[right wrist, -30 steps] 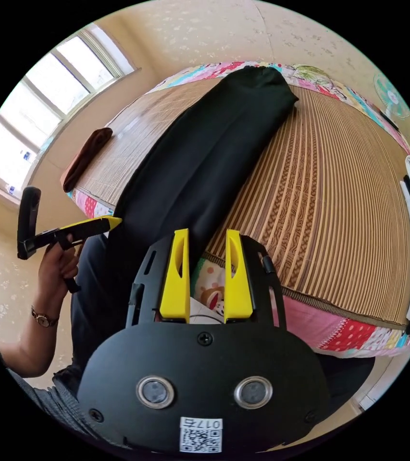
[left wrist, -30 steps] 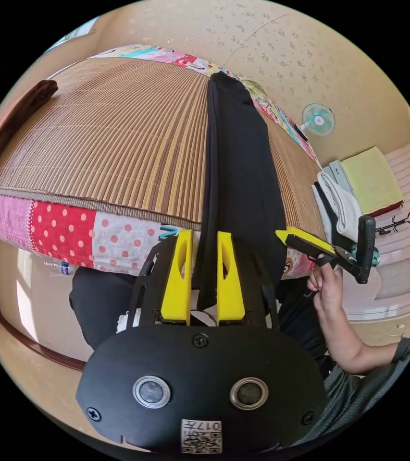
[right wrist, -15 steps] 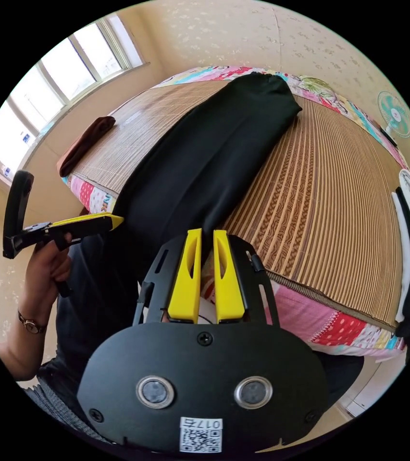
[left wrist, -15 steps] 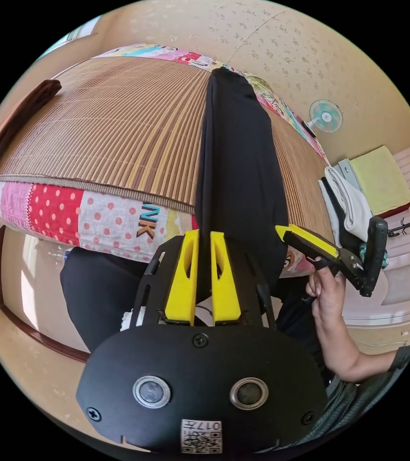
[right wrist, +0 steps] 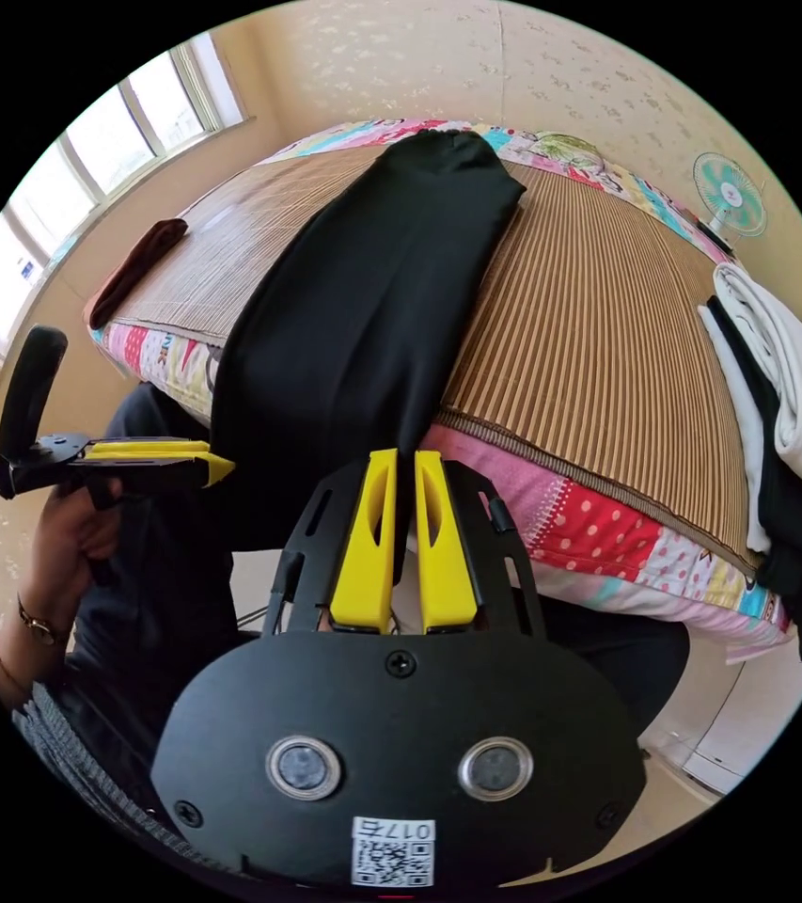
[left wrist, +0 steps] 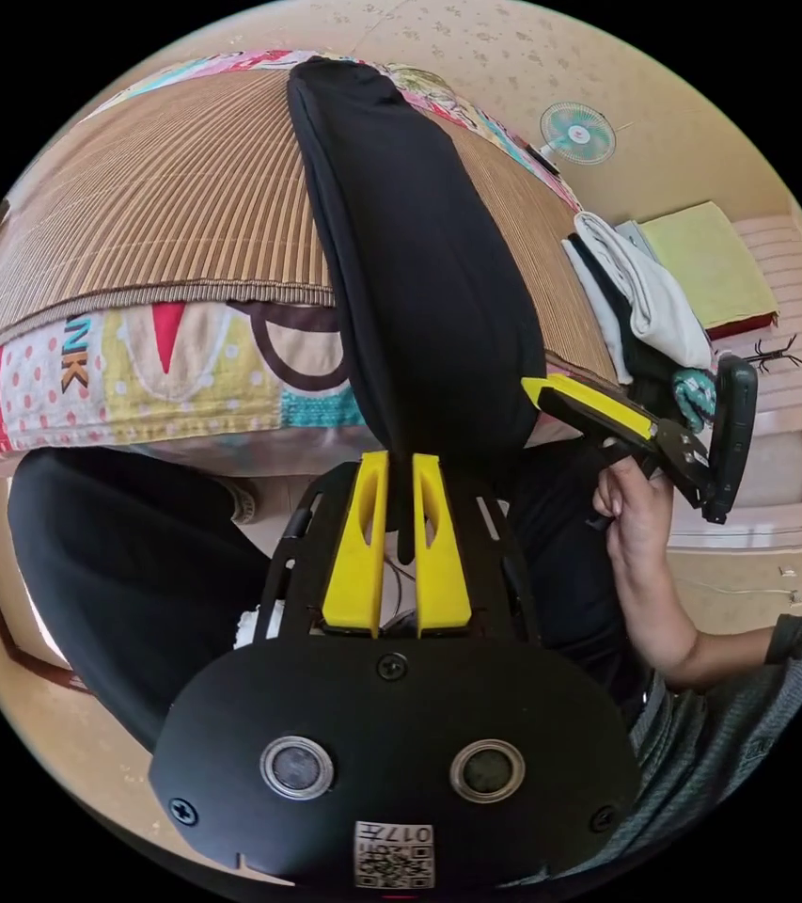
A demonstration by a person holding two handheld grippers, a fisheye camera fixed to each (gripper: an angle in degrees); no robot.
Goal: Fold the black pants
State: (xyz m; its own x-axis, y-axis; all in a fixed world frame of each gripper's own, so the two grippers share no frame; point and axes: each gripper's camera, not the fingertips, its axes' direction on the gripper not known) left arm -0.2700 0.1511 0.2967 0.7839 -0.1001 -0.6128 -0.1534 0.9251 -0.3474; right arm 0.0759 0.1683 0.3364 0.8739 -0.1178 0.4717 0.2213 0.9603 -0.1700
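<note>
The black pants [left wrist: 410,263] lie lengthwise across a bamboo mat on the bed, their near end hanging over the bed's edge. My left gripper [left wrist: 399,463] has its yellow jaws shut on one near corner of the pants. In the right gripper view the pants [right wrist: 372,292] stretch from the far side of the bed to my right gripper [right wrist: 402,459], which is shut on the other near corner. The right gripper [left wrist: 543,388] also appears in the left gripper view at the pants' edge, held by a hand. The left gripper [right wrist: 217,466] appears in the right gripper view the same way.
The bamboo mat [right wrist: 598,329] covers a patchwork quilt [left wrist: 156,376]. Folded white and dark clothes [right wrist: 786,404] are stacked at the mat's right side. A brown folded cloth [right wrist: 137,268] lies at the far left by the window. A fan [right wrist: 728,193] stands by the wall.
Both jaw pairs have closed onto the pants' near end. Both grippers have pulled back from the bed, drawing the pants further over its edge.
</note>
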